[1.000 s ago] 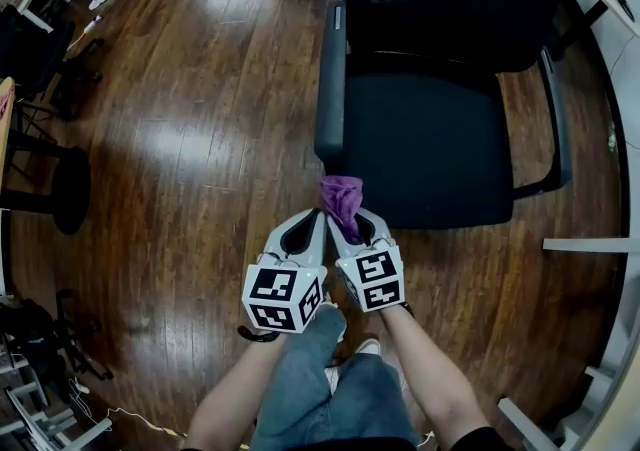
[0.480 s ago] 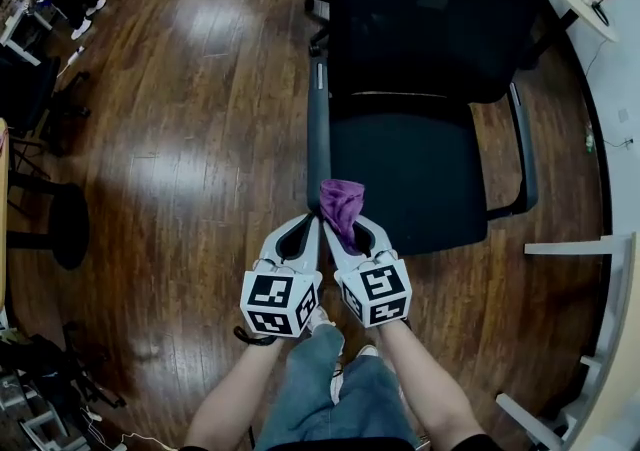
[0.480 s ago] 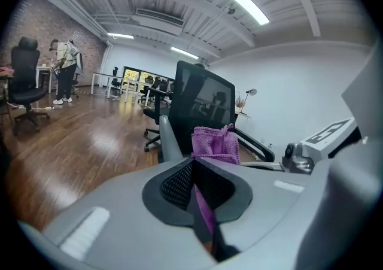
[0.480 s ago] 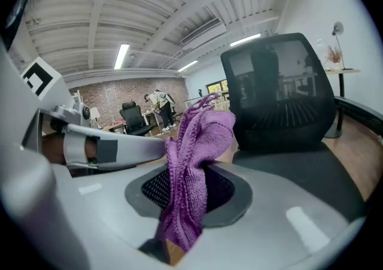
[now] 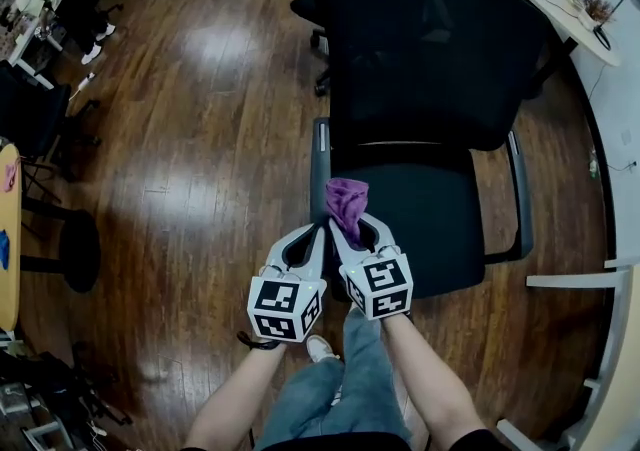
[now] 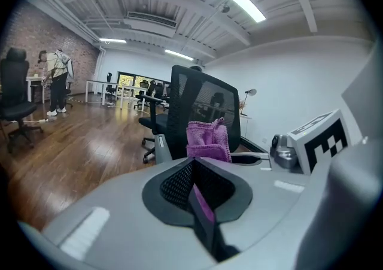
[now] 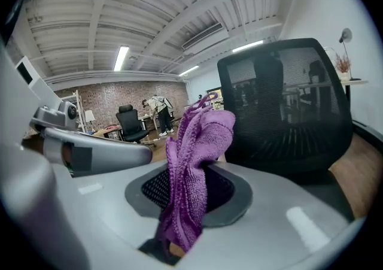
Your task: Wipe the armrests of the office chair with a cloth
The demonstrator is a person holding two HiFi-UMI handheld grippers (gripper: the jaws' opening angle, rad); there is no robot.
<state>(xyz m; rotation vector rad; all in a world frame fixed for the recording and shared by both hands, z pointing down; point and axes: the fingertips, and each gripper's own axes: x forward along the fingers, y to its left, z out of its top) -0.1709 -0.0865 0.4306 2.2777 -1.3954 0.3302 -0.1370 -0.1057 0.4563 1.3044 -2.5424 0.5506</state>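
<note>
The right claw (image 5: 347, 227) is pinched shut on a purple cloth (image 5: 345, 199). The cloth stands up in a bunch above the jaws, right at the front end of the left armrest (image 5: 319, 164) of the office chair (image 5: 430, 49). I'd guess it is held that way to leave a loose pad for pressing along the rail. The left claw (image 5: 316, 231) sits just beside it, jaws together with nothing plainly in them, seemingly idle. The right armrest (image 5: 520, 194) lies across the seat, so the wiping looks barely begun.
</note>
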